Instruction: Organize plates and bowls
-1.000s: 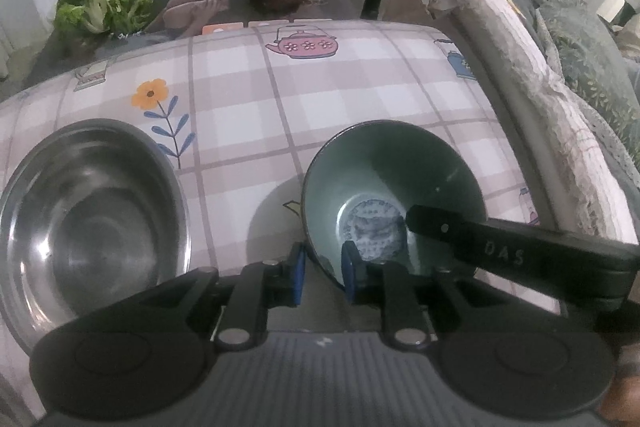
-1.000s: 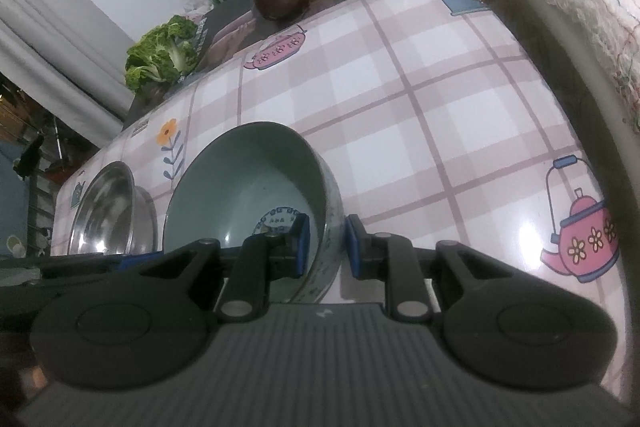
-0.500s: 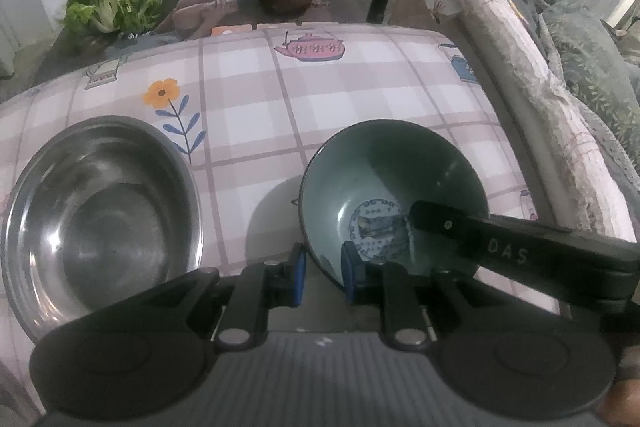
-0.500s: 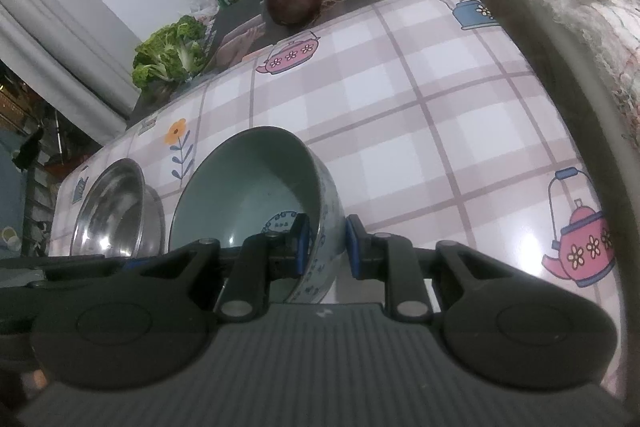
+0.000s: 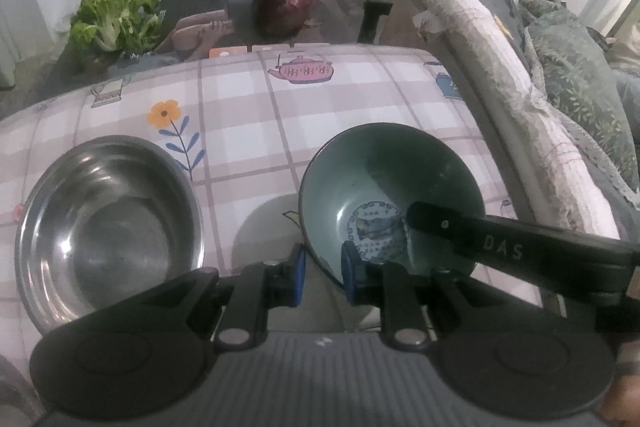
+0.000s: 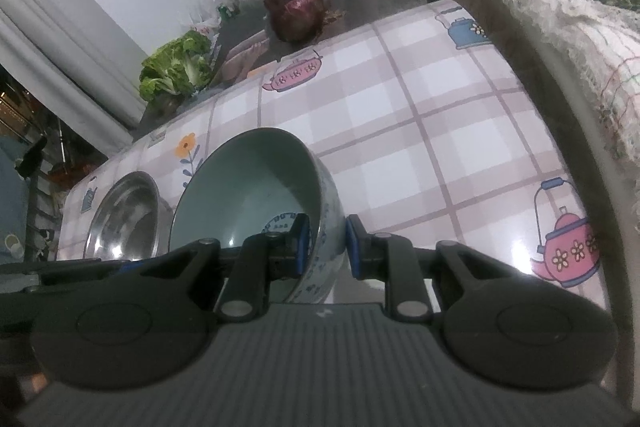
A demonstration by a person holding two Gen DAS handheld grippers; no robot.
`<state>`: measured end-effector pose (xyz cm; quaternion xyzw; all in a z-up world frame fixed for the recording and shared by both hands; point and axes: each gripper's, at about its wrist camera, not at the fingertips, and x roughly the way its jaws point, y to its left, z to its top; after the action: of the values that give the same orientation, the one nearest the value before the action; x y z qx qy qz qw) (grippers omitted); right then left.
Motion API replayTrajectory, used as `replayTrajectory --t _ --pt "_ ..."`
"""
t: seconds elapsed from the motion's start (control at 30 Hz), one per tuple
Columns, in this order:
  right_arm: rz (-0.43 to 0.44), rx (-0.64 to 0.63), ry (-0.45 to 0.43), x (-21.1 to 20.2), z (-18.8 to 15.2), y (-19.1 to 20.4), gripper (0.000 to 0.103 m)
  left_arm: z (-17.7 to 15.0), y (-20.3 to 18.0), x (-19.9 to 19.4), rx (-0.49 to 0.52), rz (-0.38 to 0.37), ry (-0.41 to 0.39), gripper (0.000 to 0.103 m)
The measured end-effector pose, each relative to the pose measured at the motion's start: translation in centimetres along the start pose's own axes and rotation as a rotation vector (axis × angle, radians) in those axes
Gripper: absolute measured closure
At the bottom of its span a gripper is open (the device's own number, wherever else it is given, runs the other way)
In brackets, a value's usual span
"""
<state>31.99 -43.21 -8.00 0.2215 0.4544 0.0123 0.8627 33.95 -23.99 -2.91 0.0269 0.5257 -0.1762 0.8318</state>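
The ceramic bowl (image 5: 390,187) has tipped up slightly at the bench's (image 6: 432,115) near edge, both grippers (image 5: 323,273) (image 6: 323,247) clenched on its rim; next likely a careful carry into the steel bowl (image 5: 108,227).

Ceramic bowl (image 5: 384,187): on the counter (image 5: 328,115), right of the steel bowl (image 5: 108,227).
Lettuce (image 5: 116,23): beyond the counter's far edge, left of the cabbage (image 5: 282,7).
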Motion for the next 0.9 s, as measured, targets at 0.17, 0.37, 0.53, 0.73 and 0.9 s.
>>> replayTrajectory --t 0.17,0.37,0.53,0.73,0.9 --pt "0.007 -0.007 -0.016 -1.0 0.3 0.7 0.083 0.0 0.1 -1.4 0.001 -0.001 -0.024 0.083" --pt "0.019 -0.034 -0.032 -2.2 0.7 2.5 0.083 0.1 1.0 -3.5 -0.007 0.009 -0.059 0.083" --pt "0.038 -0.061 -0.039 -2.6 1.1 4.8 0.083 0.2 2.4 -5.5 -0.02 0.025 -0.09 0.083" --pt "0.077 -0.095 -0.031 -2.2 1.2 8.3 0.083 -0.1 5.5 -7.6 -0.048 0.058 -0.119 0.083" --pt "0.107 -0.132 -0.007 -0.7 0.9 12.0 0.083 -0.4 8.8 -8.8 -0.082 0.089 -0.133 0.083"
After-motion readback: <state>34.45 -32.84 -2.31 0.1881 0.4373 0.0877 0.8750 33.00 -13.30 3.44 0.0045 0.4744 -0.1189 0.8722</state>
